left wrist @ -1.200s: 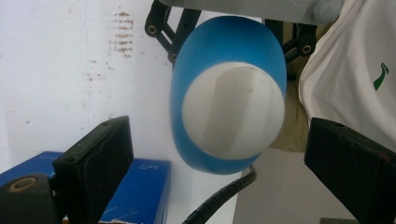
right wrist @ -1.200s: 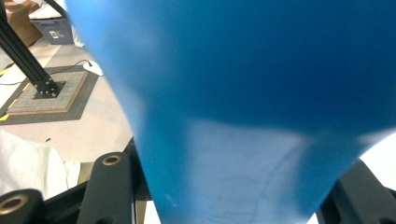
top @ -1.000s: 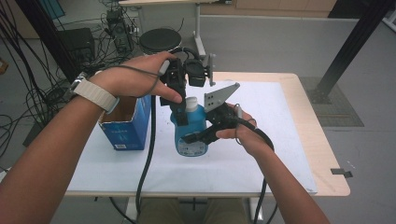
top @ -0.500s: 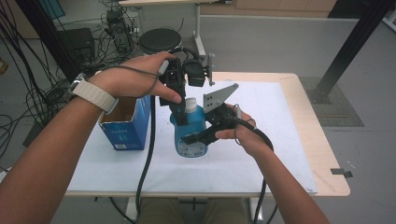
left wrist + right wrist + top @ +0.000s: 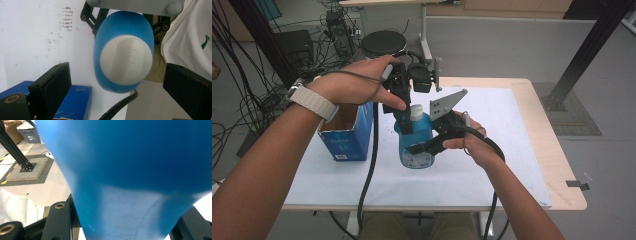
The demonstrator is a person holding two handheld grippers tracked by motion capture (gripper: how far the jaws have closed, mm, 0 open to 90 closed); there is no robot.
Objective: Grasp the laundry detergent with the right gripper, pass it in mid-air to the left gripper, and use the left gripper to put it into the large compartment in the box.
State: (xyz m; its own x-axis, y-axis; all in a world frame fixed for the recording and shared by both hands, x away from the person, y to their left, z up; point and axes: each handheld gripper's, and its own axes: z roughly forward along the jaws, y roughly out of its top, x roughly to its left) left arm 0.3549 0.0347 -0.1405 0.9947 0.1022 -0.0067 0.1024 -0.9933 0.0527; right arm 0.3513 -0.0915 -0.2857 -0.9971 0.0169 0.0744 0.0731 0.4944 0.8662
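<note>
Blue box (image 5: 347, 135) sits at the table's (image 5: 512, 165) left, open top. Just right of it, the left gripper (image 5: 404, 117) hangs above the blue bottle (image 5: 414, 145), jaws spread wide either side of the white cap (image 5: 126, 58), gripping nothing (cap's right between them in the left gripper view). Bottle stands upright mid-table. Right gripper (image 5: 424, 142) clamps the bottle's body from the right side. Probably stiff plastic w/ smooth, slippery walls; cap's ribbed, so that's the better place to grab and twist.
</note>
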